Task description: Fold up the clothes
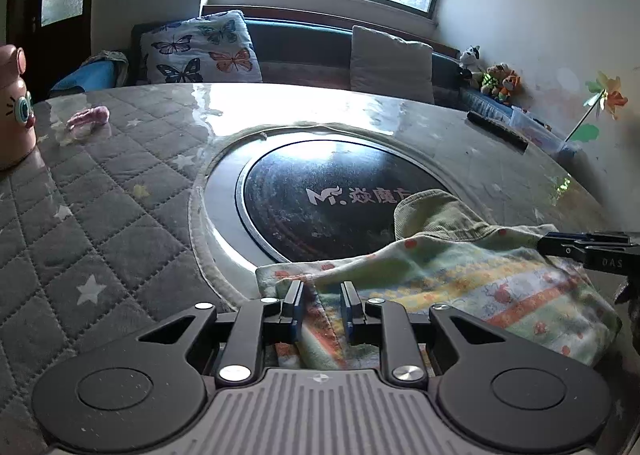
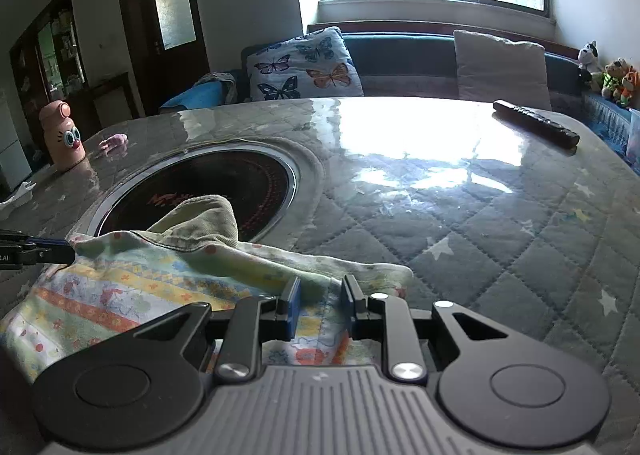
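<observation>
- Quilted table (image 2: 500, 223) carries a dark round hob (image 1: 340, 199); a remote (image 2: 536, 129) and pink bottle (image 2: 64, 137) stand well apart.
- Garment (image 1: 460, 287) lies crumpled at the near edge, overlapping the hob, long axis left-right.
- Left gripper (image 1: 322, 305) and right gripper (image 2: 320, 299) are part-open, cloth between the fingers, grip unclear.

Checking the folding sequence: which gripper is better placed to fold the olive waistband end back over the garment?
Probably the left gripper: the olive waistband bunches just ahead on its side, whereas the right gripper sits at the patterned garment's far corner.

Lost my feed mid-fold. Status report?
Left tool and right tool open, straddling the patterned garment's near edge. Garment bunched, overlapping the round cooktop. Nothing blocking.
</observation>
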The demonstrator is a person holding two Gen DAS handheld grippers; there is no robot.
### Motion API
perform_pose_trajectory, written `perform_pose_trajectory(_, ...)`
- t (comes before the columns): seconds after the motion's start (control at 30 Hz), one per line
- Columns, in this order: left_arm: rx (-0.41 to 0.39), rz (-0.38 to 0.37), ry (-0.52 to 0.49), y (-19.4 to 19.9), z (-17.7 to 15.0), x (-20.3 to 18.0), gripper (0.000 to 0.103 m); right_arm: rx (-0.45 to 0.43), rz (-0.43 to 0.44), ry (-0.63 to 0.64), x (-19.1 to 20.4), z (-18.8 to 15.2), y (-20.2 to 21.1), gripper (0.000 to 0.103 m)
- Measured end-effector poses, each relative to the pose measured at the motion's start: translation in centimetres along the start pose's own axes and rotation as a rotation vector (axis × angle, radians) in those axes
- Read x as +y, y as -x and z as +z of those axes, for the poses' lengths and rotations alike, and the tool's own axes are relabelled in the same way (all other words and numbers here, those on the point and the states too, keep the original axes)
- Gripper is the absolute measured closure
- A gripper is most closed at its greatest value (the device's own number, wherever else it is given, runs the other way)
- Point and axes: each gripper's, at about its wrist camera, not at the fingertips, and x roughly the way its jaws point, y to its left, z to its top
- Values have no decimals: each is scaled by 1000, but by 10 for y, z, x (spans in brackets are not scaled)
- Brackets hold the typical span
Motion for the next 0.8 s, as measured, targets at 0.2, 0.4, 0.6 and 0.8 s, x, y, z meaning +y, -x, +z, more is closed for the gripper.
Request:
perform_pose_trajectory(0.2, -1, 14, 3, 3, 2, -3, 72, -6, 1, 9, 3, 1, 4, 81)
perform_pose_trajectory(0.4, -11, 33, -9, 9, 2, -11, 53, -21, 34, 44, 20, -2, 16, 75)
perform_pose_trajectory(0.6, -28, 50, -8, 19, 0, -13, 38, -32, 78, 99, 44, -9, 31, 59)
perform_pose_trajectory(0.8, -43, 65, -8, 26, -4, -14, 21, -53, 124, 164, 69, -13, 48, 40)
